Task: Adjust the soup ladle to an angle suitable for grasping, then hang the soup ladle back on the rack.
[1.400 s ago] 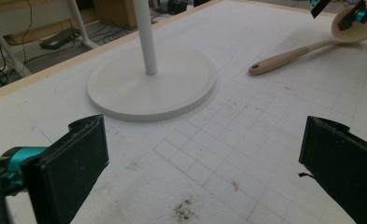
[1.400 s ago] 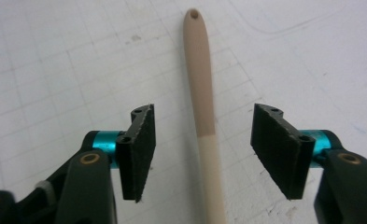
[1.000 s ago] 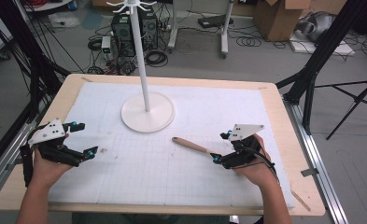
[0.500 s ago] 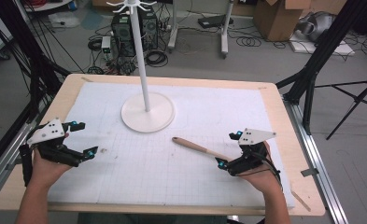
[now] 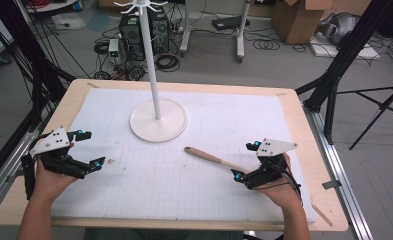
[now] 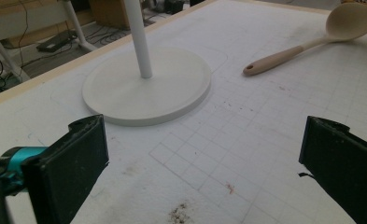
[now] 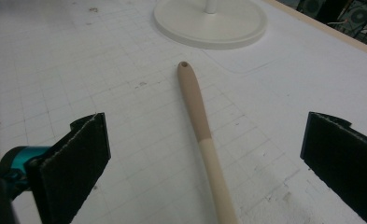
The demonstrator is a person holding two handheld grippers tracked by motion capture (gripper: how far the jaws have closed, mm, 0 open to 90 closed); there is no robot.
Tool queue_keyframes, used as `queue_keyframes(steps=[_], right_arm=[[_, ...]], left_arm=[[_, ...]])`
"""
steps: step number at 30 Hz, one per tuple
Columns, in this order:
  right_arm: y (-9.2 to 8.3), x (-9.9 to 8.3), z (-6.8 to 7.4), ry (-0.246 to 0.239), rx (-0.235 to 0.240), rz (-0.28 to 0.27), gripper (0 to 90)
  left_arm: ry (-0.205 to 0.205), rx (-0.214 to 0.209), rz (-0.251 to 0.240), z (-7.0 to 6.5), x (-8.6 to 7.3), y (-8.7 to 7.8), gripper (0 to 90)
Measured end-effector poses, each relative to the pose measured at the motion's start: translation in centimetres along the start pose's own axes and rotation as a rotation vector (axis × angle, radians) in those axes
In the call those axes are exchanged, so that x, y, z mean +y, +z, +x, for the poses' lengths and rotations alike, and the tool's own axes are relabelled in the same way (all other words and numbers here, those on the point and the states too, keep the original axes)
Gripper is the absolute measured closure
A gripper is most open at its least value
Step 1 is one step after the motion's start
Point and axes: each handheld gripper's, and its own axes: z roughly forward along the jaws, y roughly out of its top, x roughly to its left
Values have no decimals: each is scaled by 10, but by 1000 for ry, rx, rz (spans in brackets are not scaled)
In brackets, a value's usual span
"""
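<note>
Spoon (image 5: 211,158) of pale wood lies flat on the white gridded mat (image 5: 194,200), right of centre, its handle end with the small hole pointing toward the round base of the white stand (image 5: 158,120). The bowl end sits under the right gripper (image 5: 245,161), whose fingers have just been opening and now stand wide, one on each side of the handle, touching nothing; in the right gripper view the handle (image 7: 197,112) runs up the gap between them. A bare strip of mat separates handle tip and stand base. Over at the left side the left gripper (image 5: 86,149) hovers near the mat's edge, fingers spread wide with nothing between them. Between the two hands the mat is open. The desk (image 5: 304,125) shows a wooden border around the mat.
</note>
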Motion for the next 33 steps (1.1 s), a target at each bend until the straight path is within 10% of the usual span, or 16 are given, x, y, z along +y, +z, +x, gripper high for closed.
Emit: queue_keyframes(steps=[19,33], right_arm=[[10,30,-5,-33,-9,98,1],[55,41,-12,-63,64,339,49]], left_arm=[[-2,13,-6,2,1,-5,17],[-3,8,0,2,0,-5,17]])
